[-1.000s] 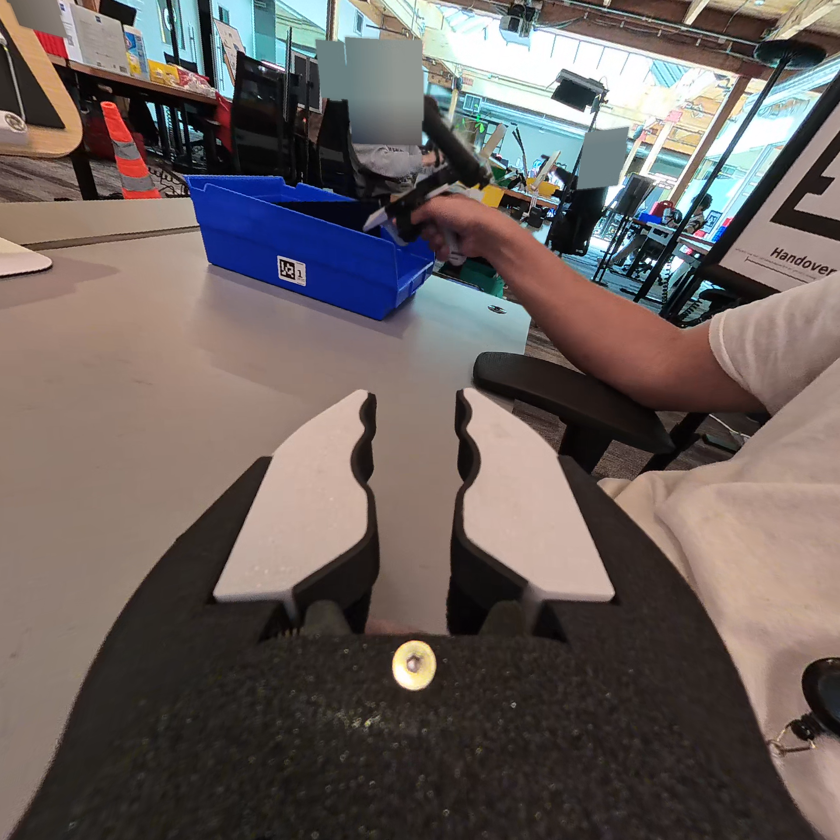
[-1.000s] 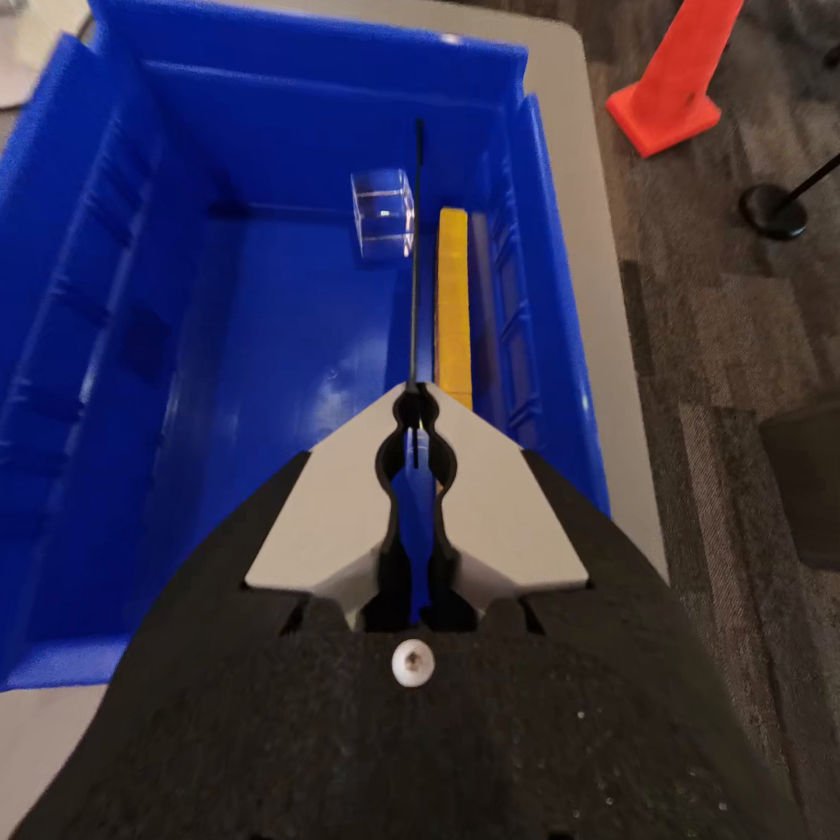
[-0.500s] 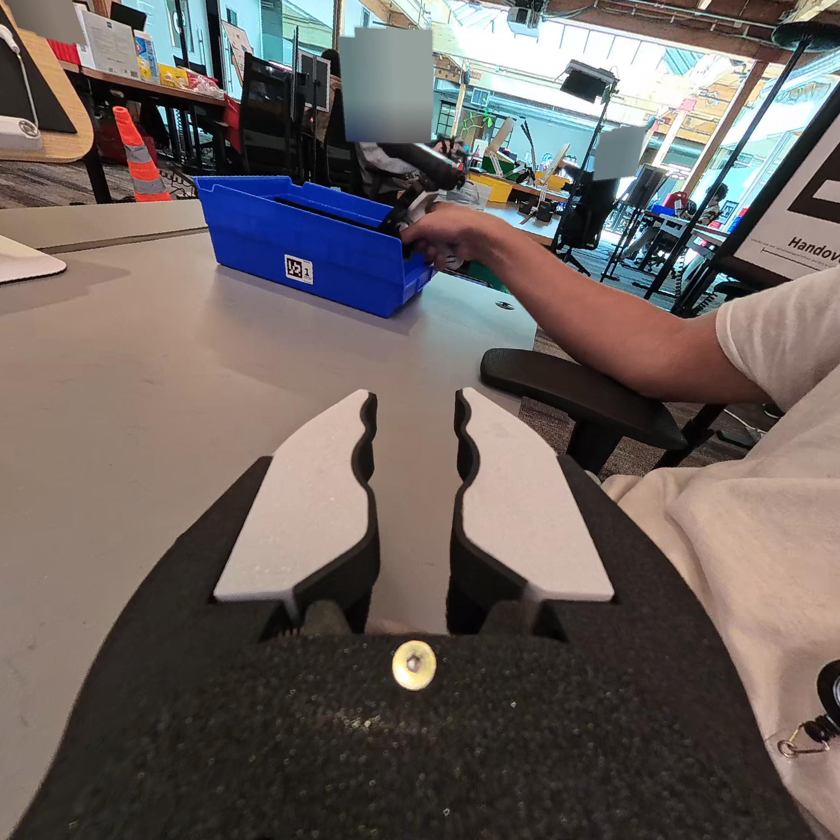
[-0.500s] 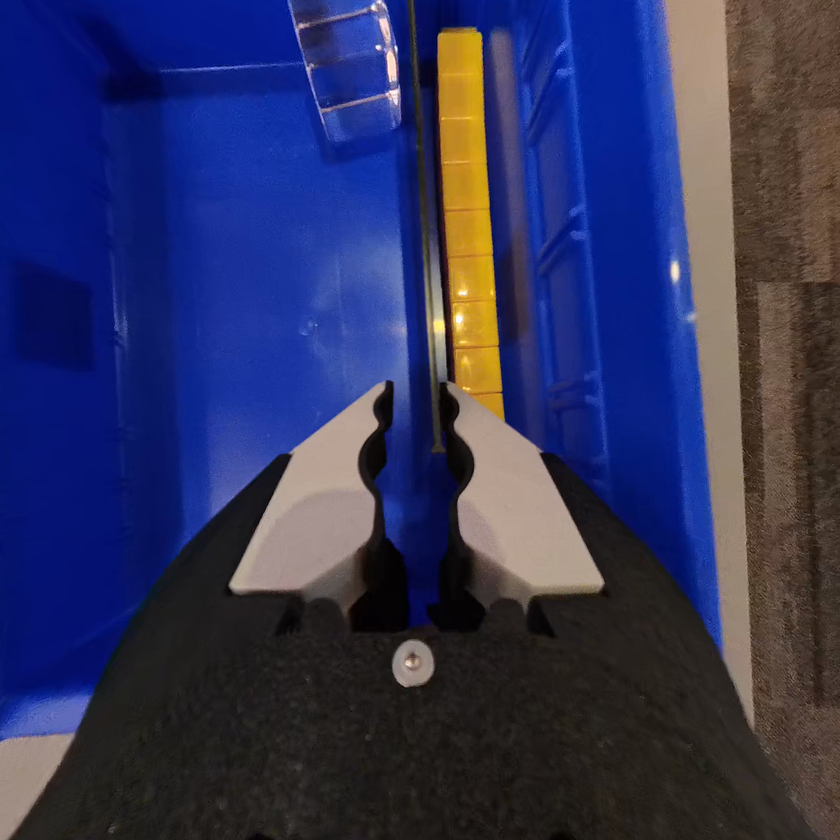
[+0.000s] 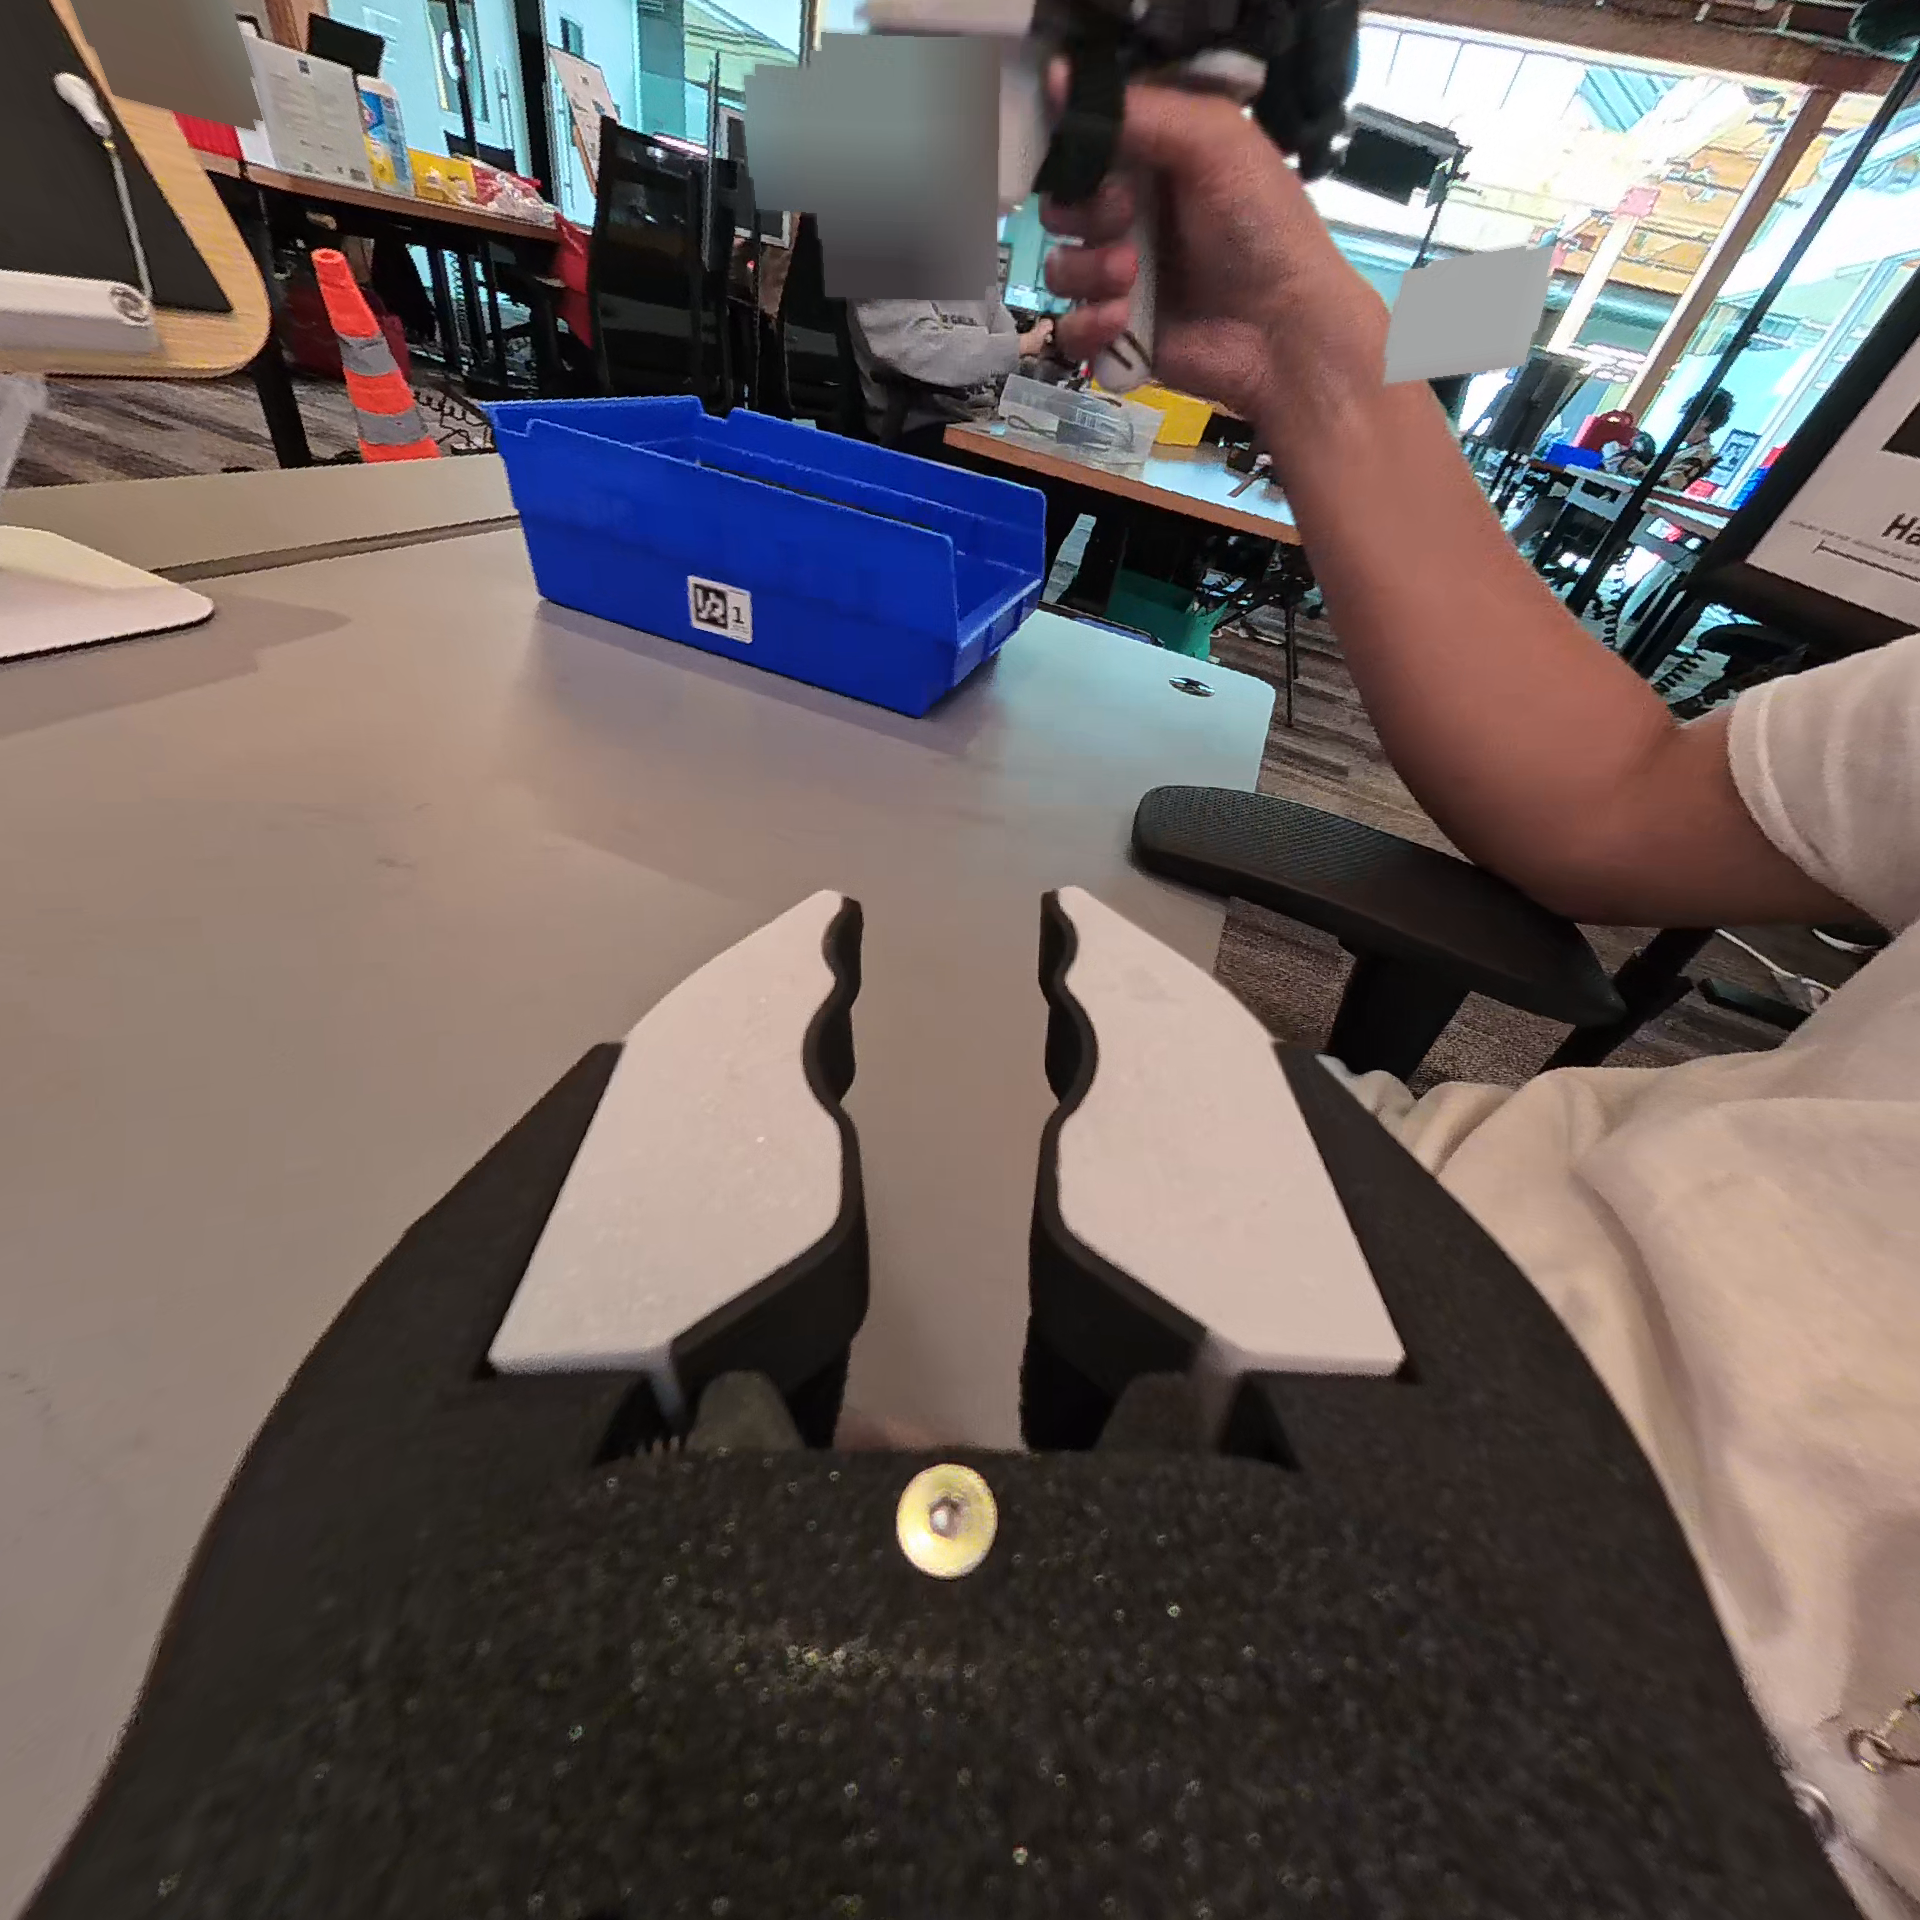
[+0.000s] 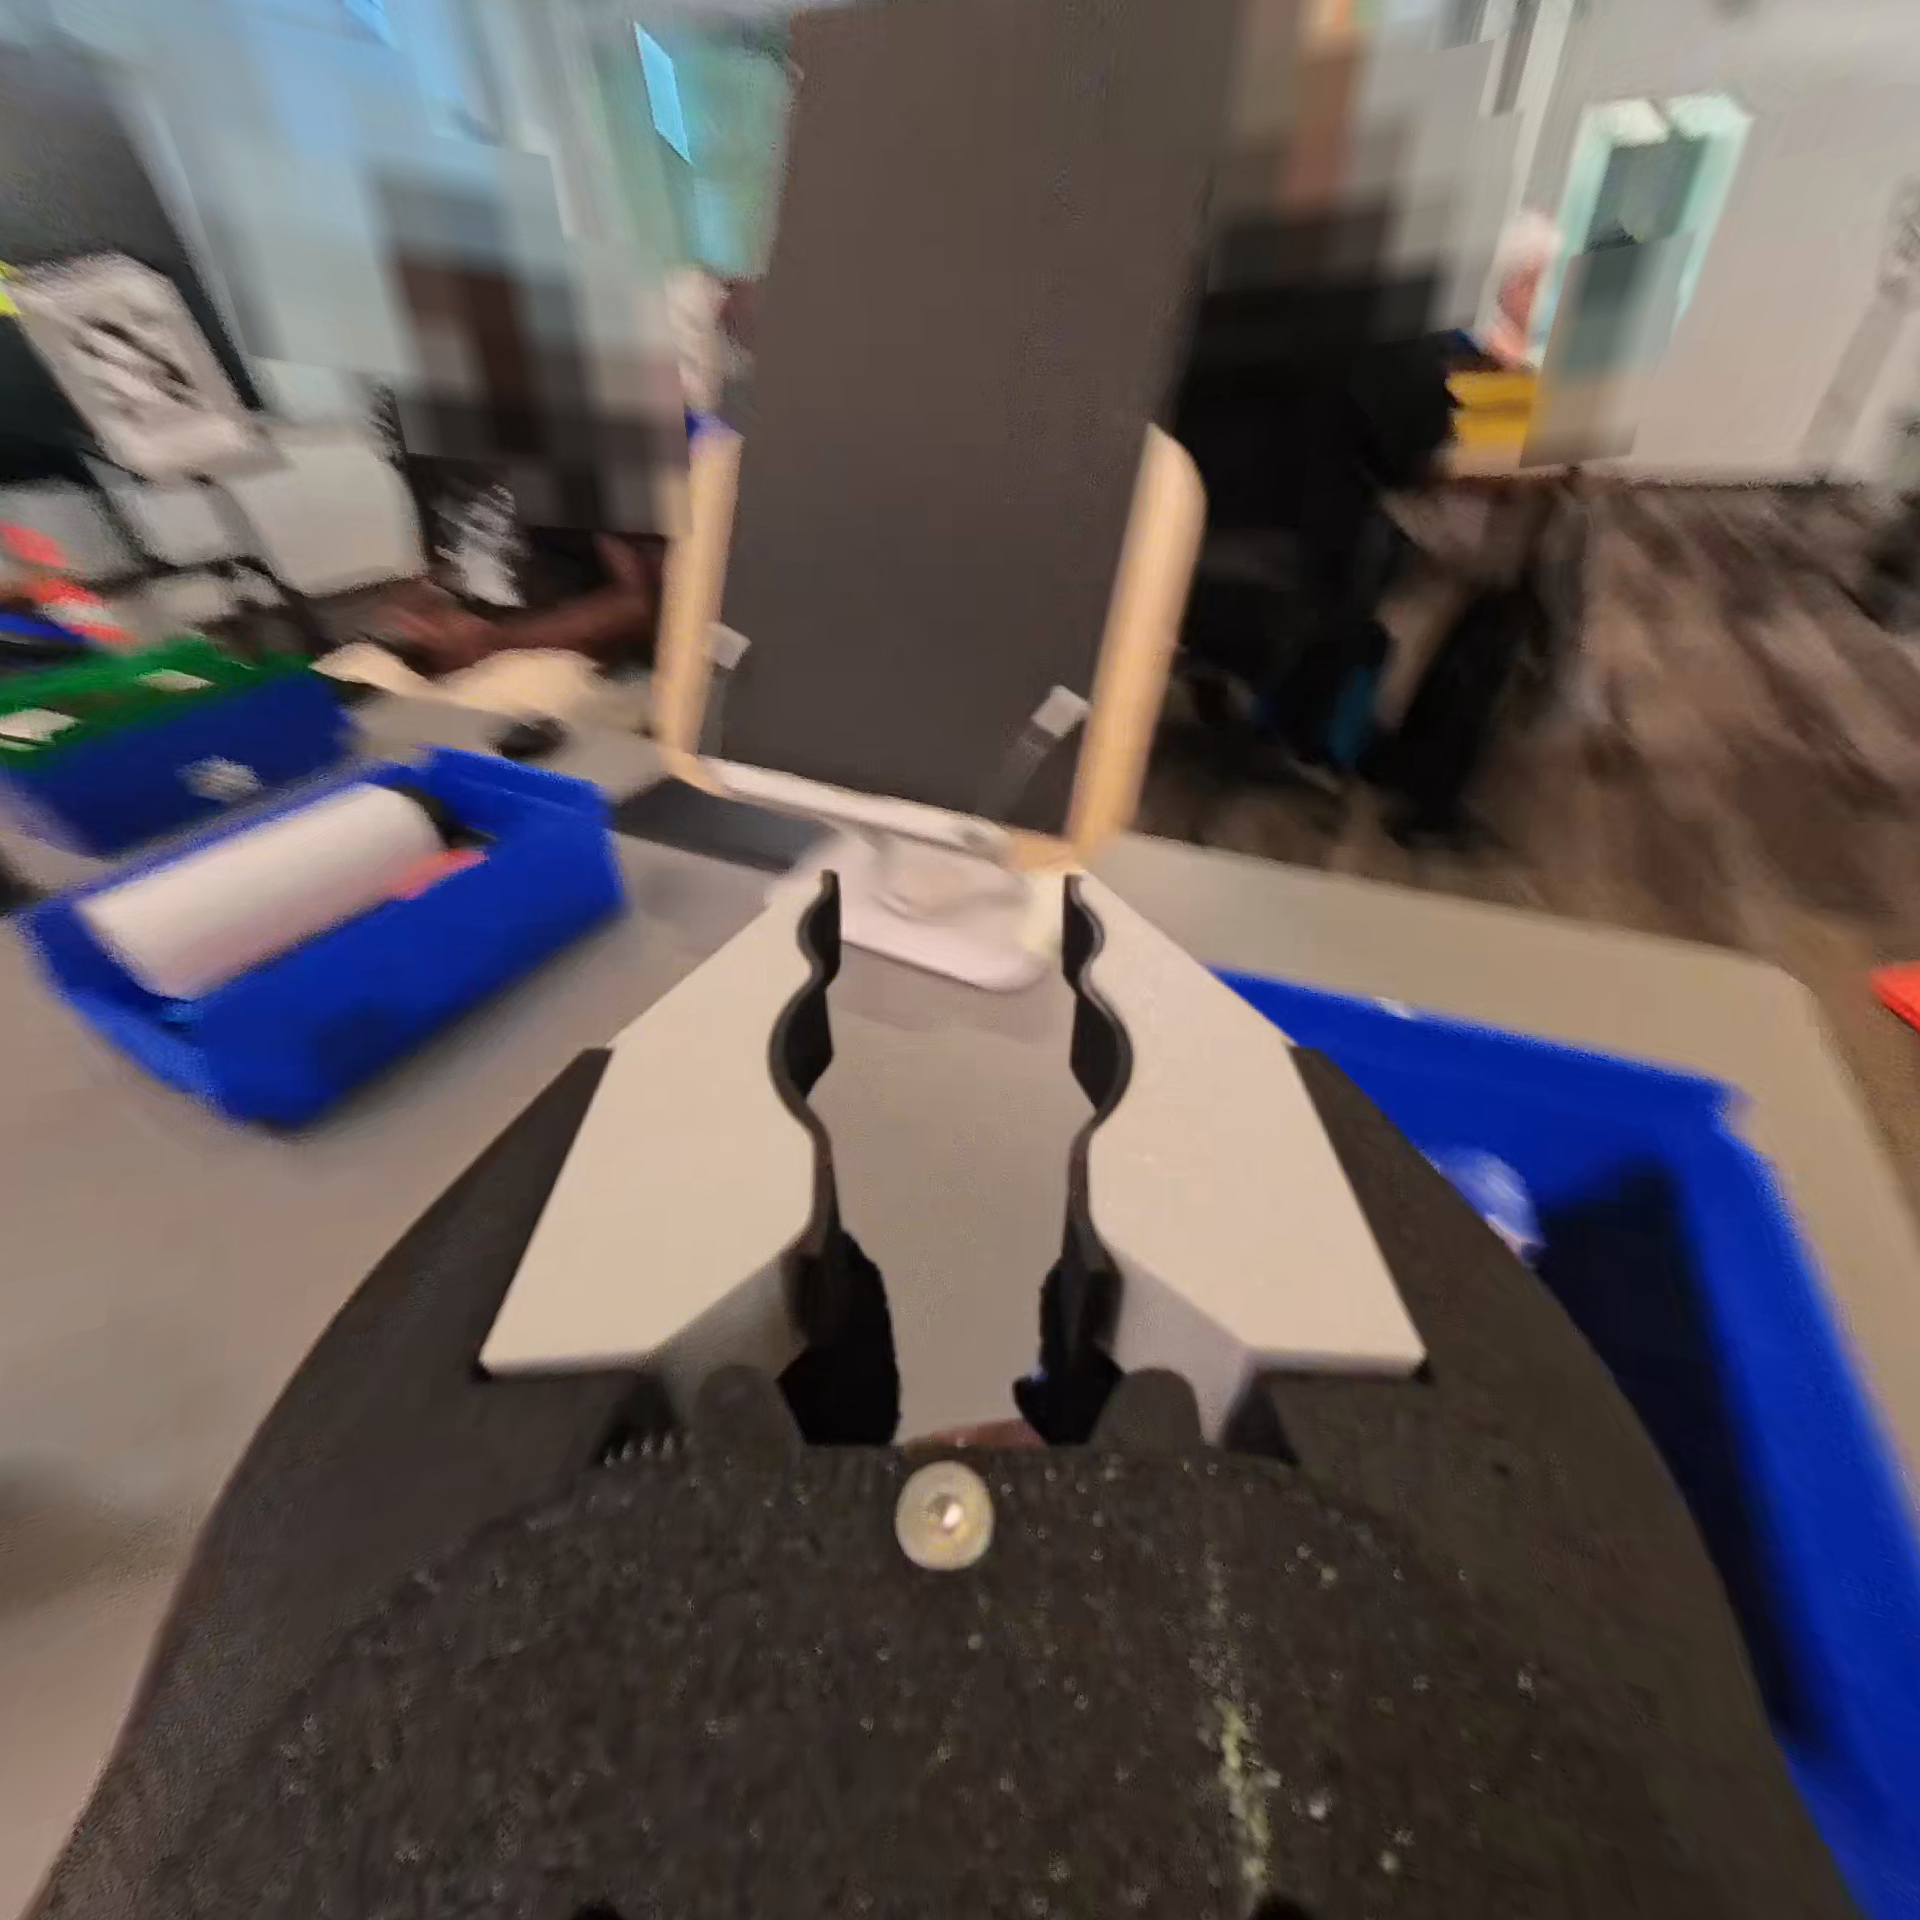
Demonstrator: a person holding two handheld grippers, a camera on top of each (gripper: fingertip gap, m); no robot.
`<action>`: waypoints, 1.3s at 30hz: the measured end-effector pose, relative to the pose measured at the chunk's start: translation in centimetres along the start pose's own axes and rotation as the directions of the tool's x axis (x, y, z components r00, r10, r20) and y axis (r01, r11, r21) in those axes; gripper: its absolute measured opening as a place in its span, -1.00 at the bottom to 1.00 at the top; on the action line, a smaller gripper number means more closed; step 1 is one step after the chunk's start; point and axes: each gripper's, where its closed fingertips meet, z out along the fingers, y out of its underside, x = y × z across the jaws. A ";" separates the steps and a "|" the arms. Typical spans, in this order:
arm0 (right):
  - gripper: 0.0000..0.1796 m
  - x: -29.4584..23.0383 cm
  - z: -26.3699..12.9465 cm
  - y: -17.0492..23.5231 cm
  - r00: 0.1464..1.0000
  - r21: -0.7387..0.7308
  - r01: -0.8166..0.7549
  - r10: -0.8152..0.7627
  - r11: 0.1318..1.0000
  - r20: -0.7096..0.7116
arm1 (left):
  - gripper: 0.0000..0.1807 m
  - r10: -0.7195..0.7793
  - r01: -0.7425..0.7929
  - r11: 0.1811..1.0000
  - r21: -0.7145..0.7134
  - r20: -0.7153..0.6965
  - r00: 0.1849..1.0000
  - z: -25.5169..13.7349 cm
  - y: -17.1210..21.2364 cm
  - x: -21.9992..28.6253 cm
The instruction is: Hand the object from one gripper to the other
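Blur and cropping are hiding much from you

Motion blur is smearing your right wrist view's background; the top edge of your left wrist view is cropping the right gripper (image 5: pixel 1143 62), hiding its jaws there.

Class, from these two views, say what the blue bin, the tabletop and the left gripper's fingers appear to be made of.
Blue bin: likely moulded plastic, given its uniform colour, ribbed walls and slight sheen.
Tabletop: probably a matte grey laminate, smooth with soft reflections.
Left gripper fingers: seemingly printed plastic, with a grainy pale face over black wavy pads.
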 end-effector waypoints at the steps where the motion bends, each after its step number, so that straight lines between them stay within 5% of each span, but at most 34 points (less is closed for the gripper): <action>1: -0.53 -2.7 0.8 -0.4 0.998 0.061 -0.001 -0.003 0.998 0.068 | -0.64 0.000 0.000 1.000 -0.003 0.012 1.000 -0.1 0.1 -0.2; 7: -0.49 -17.6 6.2 8.6 0.919 0.086 -0.093 0.052 0.992 0.390 | -0.65 -0.008 0.019 0.998 -0.061 0.165 0.986 -0.8 1.2 -3.5; 11: -0.49 -21.5 7.9 15.6 0.901 -0.013 -0.091 0.088 0.996 0.424 | -0.65 -0.031 0.059 0.994 -0.093 0.278 0.960 -2.0 1.8 -6.3; 21: -0.50 -18.5 8.8 17.2 0.951 -0.052 -0.001 0.017 0.999 0.307 | -0.64 -0.131 0.166 0.985 -0.056 0.389 0.912 -3.8 2.1 -9.5; 28: -0.50 -17.9 9.4 18.5 0.952 -0.132 -0.034 0.072 0.991 0.296 | -0.62 0.023 0.024 0.993 -0.115 0.389 0.921 -4.6 0.4 -9.8; 32: -0.51 -18.1 9.4 19.0 0.953 -0.151 -0.004 0.050 0.988 0.300 | -0.56 0.144 -0.033 0.964 -0.264 0.410 0.901 -7.4 -2.2 -13.1; 35: -0.51 -18.5 9.4 19.0 0.947 -0.157 -0.005 0.055 0.988 0.315 | -0.66 0.271 -0.014 0.910 -0.414 0.570 0.775 -11.4 -5.0 -19.9; 37: -0.51 -18.7 9.4 19.2 0.945 -0.162 0.001 0.052 0.987 0.324 | -0.68 0.405 -0.029 0.834 -0.551 0.576 0.710 -12.9 -5.9 -24.5; 39: -0.51 -18.8 9.4 19.4 0.943 -0.171 0.008 0.049 0.985 0.329 | -0.55 0.434 0.054 0.701 -0.711 0.486 0.759 -12.8 -3.8 -28.0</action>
